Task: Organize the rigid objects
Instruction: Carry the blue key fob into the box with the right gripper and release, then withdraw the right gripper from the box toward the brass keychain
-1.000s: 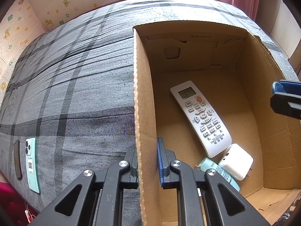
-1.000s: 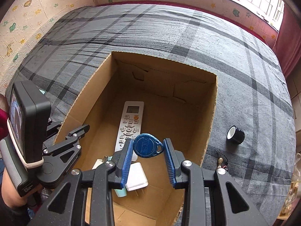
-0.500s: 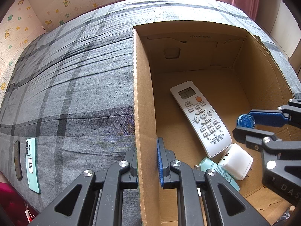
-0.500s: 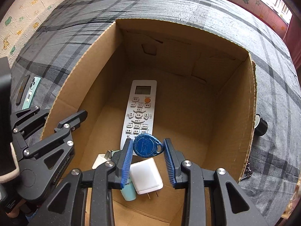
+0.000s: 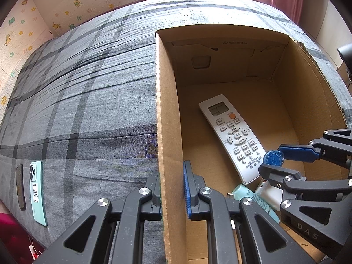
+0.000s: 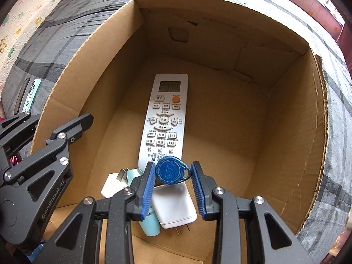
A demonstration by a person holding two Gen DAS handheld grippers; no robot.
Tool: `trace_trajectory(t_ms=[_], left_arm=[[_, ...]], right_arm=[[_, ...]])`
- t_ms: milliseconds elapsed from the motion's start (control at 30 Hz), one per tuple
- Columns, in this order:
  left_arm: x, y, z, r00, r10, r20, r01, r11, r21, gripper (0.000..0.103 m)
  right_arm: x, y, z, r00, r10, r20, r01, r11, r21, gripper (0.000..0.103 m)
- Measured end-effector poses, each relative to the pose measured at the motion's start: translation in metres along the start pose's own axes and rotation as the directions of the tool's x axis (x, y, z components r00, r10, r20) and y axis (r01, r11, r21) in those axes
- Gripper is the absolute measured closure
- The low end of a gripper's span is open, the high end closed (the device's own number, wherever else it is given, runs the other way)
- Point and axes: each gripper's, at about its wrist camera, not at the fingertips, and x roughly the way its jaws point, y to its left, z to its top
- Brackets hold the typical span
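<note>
A: Status on the right gripper [image 6: 172,188]?

B: Pinching a blue teardrop-shaped plastic key fob [image 6: 172,170] between its blue ribbed pads. It's inside the open brown cardboard box [image 6: 286,114], fob hanging above the box floor, over the near end of the white air-conditioner remote control with the orange button [image 6: 166,118].

A: Left gripper [image 5: 172,192]?

B: Clamped on the box's left wall [image 5: 164,110], one finger outside, one inside, right at the near end of that wall. Jaws pressed onto the cardboard.

A: What else is in the box?

B: Near end, under the fob: a white rectangular plug-in charger [image 6: 173,206] with metal prongs facing near, lying on a pale teal plastic tube [image 6: 149,222]. A second white plug piece [image 6: 111,186] sits just left of them. Remote runs from there toward the far wall, face up, screen at the far end.

A: Outside the box?

B: Box sits on a grey plaid bedspread [image 5: 88,99]. Far off to the left on it: a mint-green smartphone [image 5: 37,192], back up, with a barcode sticker, and a dark narrow flat object [image 5: 20,187] just beside it on the left. Can't tell what that one is.
</note>
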Motion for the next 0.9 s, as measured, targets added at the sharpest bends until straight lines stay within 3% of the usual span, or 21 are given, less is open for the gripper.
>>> trace_trajectory(t_ms=[467,733,900], left_arm=[[0.000,0.000,0.000,1.000,0.003,0.000,-0.003,1.000,0.002,0.088],[0.000,0.000,0.000,1.000,0.005,0.000,-0.005,1.000,0.003,0.088],[0.000,-0.001,0.000,1.000,0.004,0.000,-0.004,1.000,0.002,0.088]], right_arm=[[-0.011,0.001,0.002,1.000,-0.001,0.031,0.001,1.000,0.000,0.062],[-0.028,0.000,0.001,0.997,-0.017,0.074,0.016,1.000,0.009,0.049],[-0.046,-0.002,-0.001,0.994,-0.018,0.106,0.017,1.000,0.009,0.035]])
